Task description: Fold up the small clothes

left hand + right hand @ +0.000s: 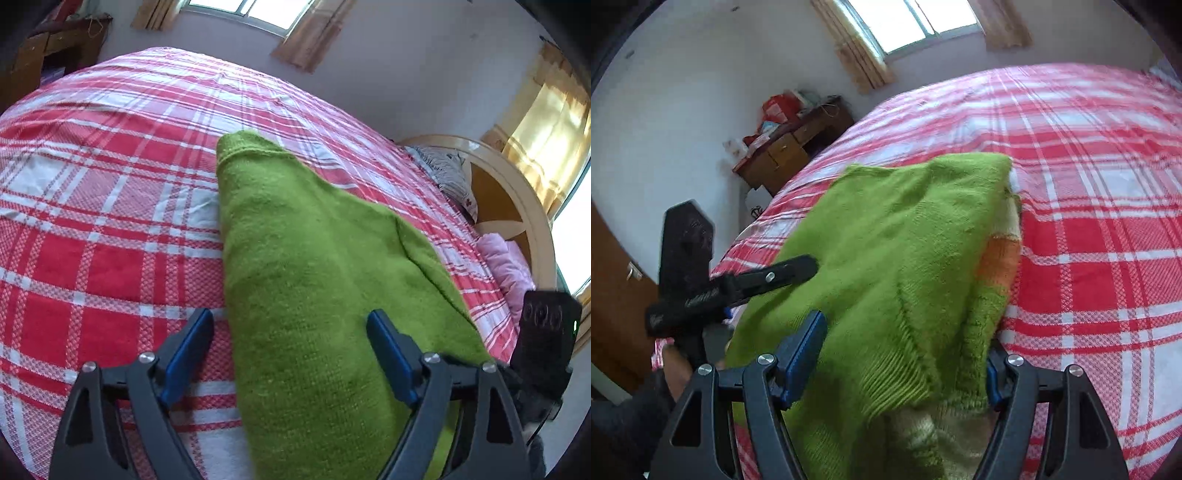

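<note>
A green knitted sweater (314, 258) lies folded lengthwise on the red and white plaid bed (92, 229). My left gripper (291, 339) is open and straddles the sweater's near left edge. Its left pad (192, 354) hangs over bare sheet, and its right pad (388, 350) is over the knit. In the right wrist view the sweater (905, 240) shows orange and cream stripes along its right side. My right gripper (901, 365) is shut on the bunched ribbed end, and fabric covers its right pad. My left gripper (809, 267) rests at the sweater's left edge.
A cluttered wooden desk (790, 147) stands by the wall past the bed's far left corner. A curved headboard (517, 206), a striped pillow (447, 173) and a pink pillow (506, 266) are at the right. A person's hand (676, 369) holds the left tool.
</note>
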Tool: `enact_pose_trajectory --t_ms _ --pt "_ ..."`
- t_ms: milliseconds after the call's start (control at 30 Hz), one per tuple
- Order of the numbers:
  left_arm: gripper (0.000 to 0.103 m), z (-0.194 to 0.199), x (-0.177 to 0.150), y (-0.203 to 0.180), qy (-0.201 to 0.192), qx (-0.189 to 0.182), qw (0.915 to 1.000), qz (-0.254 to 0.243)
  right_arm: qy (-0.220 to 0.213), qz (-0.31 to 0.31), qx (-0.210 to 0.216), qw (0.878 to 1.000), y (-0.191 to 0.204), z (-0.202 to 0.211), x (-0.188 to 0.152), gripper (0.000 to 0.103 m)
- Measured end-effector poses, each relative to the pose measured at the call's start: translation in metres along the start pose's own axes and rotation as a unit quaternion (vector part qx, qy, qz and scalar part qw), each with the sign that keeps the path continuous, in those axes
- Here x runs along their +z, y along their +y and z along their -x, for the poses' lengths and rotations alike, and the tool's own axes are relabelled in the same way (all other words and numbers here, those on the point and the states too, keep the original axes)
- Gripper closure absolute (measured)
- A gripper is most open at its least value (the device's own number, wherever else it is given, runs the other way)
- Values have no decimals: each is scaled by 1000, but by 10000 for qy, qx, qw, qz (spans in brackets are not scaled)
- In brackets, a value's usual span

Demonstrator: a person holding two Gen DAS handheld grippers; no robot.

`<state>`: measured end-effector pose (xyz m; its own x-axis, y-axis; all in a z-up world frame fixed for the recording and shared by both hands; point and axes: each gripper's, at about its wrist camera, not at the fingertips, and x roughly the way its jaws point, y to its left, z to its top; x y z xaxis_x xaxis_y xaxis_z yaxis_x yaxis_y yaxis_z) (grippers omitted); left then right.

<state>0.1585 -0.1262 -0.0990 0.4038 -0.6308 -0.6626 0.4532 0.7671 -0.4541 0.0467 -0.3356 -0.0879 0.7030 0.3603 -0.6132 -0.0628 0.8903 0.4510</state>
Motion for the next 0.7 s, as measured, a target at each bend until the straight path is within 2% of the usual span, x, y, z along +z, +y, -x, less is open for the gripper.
enact_pose_trajectory --t_ms 67,100,133,167,200,267,300,467,700 --pt "15 -1 0 -2 15 84 9999 -89 -23 -241 64 9997 -7 -6 5 30" --pt "19 -2 0 -2 15 103 9999 -106 11 -289 62 9996 -8 -9 7 30" --pt "24 -1 0 -1 20 86 9999 -118 22 -303 15 9995 -8 -10 8 37" --pt "39 0 -1 -2 46 -54 9999 -139 46 -303 -137 9994 -5 -11 8 46" --pt "46 0 -2 -3 86 -143 9998 -123 69 -304 -233 9992 -3 -10 8 50" --pt "50 5 -7 -6 98 -113 9999 -85 97 -377 -292 9988 1 -7 5 63" --pt "52 6 -8 -7 111 -95 9999 -78 96 -414 -292 9987 4 -3 4 65" --pt "55 30 -25 -12 372 -34 9993 -71 187 -485 -301 9982 28 17 -15 69" --pt "55 93 -89 -6 753 -120 9971 72 598 -302 397 9970 58 52 -79 69"
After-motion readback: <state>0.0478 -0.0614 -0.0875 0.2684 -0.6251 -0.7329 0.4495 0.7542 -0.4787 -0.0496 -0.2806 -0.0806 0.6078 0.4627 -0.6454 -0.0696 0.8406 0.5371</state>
